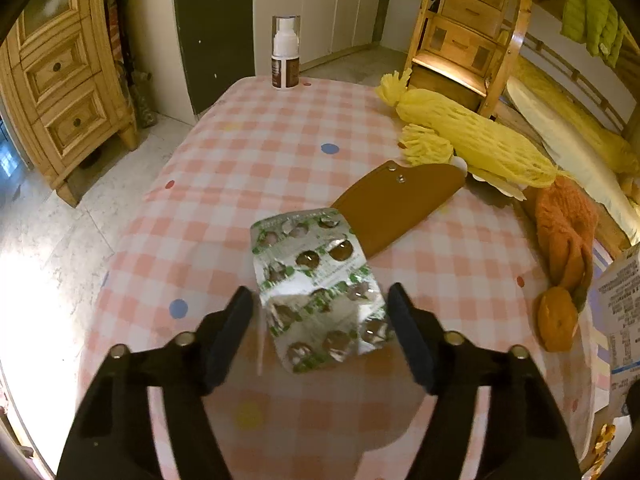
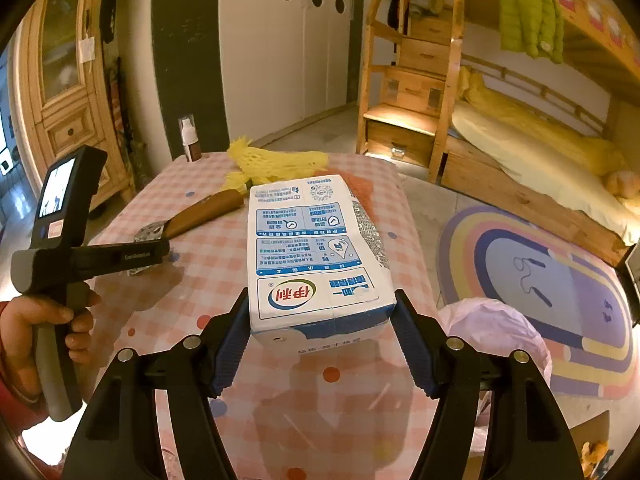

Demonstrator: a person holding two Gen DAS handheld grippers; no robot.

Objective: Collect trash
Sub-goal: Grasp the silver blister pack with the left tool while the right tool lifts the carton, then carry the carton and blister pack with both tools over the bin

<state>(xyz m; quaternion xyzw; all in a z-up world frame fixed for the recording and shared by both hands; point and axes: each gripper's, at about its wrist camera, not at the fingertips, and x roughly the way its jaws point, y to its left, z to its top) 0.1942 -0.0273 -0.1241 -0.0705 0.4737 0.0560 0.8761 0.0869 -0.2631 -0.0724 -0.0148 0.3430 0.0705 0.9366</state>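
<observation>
A crumpled silver and green pill blister pack (image 1: 320, 292) lies on the pink checked table (image 1: 256, 152). My left gripper (image 1: 322, 320) is open around its near end, with small gaps at both pads. In the right wrist view the pack (image 2: 150, 234) shows as foil by the left tool. My right gripper (image 2: 320, 332) is shut on a white and blue milk carton (image 2: 316, 252), held above the table (image 2: 192, 292). The carton's edge shows at the far right of the left wrist view (image 1: 622, 312).
A brown leather sheath (image 1: 396, 204) lies just behind the pack. Yellow foam netting (image 1: 472, 140), orange peel (image 1: 560, 264) and a pump bottle (image 1: 285, 54) are on the table. A pink bag (image 2: 496, 332) sits off the table's right edge. Wooden cabinet left, bunk bed right.
</observation>
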